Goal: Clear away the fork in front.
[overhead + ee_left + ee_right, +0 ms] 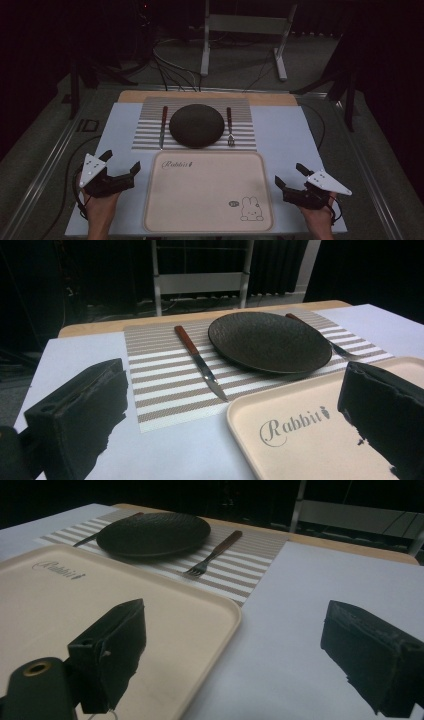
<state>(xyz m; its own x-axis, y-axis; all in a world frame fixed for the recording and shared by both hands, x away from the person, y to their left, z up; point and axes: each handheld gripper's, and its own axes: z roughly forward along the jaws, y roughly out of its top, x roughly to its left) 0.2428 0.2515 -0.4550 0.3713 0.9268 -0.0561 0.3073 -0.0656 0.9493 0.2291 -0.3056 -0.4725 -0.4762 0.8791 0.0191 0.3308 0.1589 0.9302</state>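
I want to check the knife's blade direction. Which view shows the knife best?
The left gripper view: the knife lies close, handle far, tip toward the tray. The high view shows it small; the right gripper view shows a sliver behind the plate.

The plate (270, 341) looked matt black and finely rough. The tray (200, 195) was smooth cream plastic. The knife (200, 361) had a wooden handle and shiny metal blade; the mat (165, 380) looked woven.

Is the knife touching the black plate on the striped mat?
Apart. In the left gripper view, a strip of striped mat shows plainly between the knife and the black plate along the whole blade; the high view shows the same gap.
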